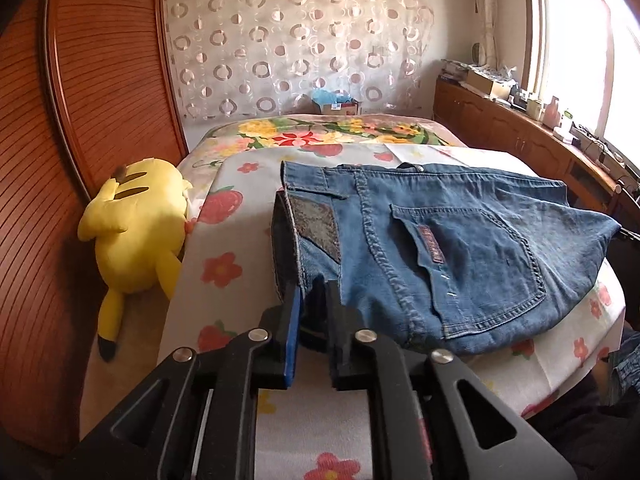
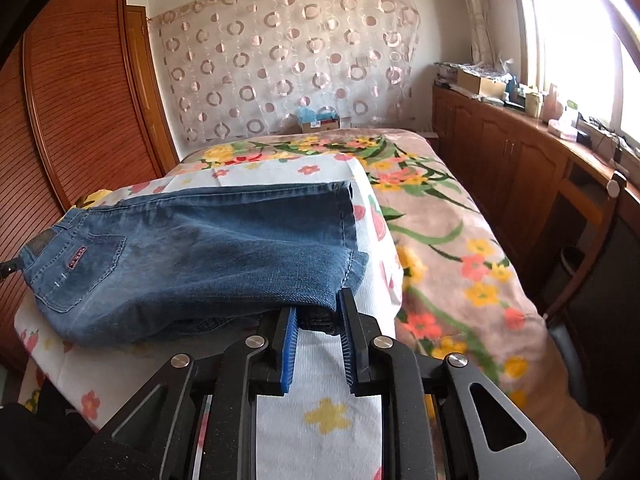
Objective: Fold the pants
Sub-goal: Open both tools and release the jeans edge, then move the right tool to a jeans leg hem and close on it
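Observation:
Blue denim pants [image 1: 432, 240] lie folded on a white flowered sheet [image 1: 232, 272] on the bed, back pocket up. My left gripper [image 1: 314, 292] is shut on the near edge of the pants by the waistband corner. In the right wrist view the pants [image 2: 208, 248] lie with the leg hems to the right. My right gripper [image 2: 318, 312] has its blue-padded fingers [image 2: 289, 344] on either side of the near hem edge, with denim between the tips. The left gripper's tip [image 2: 8, 268] shows at the far left edge.
A yellow plush toy [image 1: 136, 240] lies left of the sheet against a wooden wardrobe [image 1: 80, 100]. A flowered blanket [image 2: 460, 248] covers the bed to the right. Wooden cabinets [image 2: 520, 160] with clutter run under the window. A cardboard box [image 1: 340, 106] sits beyond the bed.

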The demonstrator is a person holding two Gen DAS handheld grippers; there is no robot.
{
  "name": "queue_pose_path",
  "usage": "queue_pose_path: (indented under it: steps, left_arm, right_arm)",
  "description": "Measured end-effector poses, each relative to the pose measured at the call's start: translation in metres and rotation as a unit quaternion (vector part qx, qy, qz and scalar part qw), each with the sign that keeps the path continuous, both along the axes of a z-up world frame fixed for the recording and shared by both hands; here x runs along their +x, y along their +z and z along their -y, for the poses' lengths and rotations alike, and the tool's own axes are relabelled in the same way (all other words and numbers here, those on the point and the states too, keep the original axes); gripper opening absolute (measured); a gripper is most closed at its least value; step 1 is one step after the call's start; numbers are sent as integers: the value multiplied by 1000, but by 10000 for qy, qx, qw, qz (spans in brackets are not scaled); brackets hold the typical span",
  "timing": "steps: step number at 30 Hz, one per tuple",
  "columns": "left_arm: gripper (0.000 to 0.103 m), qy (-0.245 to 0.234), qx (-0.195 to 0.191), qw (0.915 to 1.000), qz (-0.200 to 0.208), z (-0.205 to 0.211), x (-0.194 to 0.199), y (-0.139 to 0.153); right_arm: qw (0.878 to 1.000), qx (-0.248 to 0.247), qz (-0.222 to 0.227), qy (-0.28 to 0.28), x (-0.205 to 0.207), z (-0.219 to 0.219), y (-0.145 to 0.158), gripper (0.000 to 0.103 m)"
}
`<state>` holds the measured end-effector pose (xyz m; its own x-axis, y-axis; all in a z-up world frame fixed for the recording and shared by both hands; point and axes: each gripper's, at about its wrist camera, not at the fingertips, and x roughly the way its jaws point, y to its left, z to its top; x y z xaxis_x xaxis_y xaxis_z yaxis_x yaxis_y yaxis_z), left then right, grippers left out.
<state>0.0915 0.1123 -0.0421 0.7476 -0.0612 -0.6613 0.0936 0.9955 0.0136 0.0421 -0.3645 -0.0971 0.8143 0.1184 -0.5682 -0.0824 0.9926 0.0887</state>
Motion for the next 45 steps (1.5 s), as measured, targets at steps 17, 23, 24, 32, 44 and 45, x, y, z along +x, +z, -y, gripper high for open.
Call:
queue_pose_path:
  steps: [17,23,24,32,44,45]
  left_arm:
    - [76,-707,-218,9973,-19,54,5,-6]
    - [76,-1045,-337,9939,-137,94,13,-17]
    - [76,-1086,-339,9934,-142,99,12,-17]
    - [76,-1324,-315,9901,-331,132,17,-33]
    - [76,-1406,-248,9890,-386,140,12,-36]
    - [76,-1407,-242,9890,-384,140,14,-36]
  right_arm:
    - [9995,131,144,-261,-24,6,1,40]
    - [9995,151,180,-212,-27,0,-3,48]
    - [9995,145,168,-205,-27,-1,-4,49]
    - [9993,244,7,-272,-23,6,-14,50]
    - [9996,-14,-52,-292,-3,13,-10,50]
    - [9996,-62,-50,-272,-2,12,-11,50]
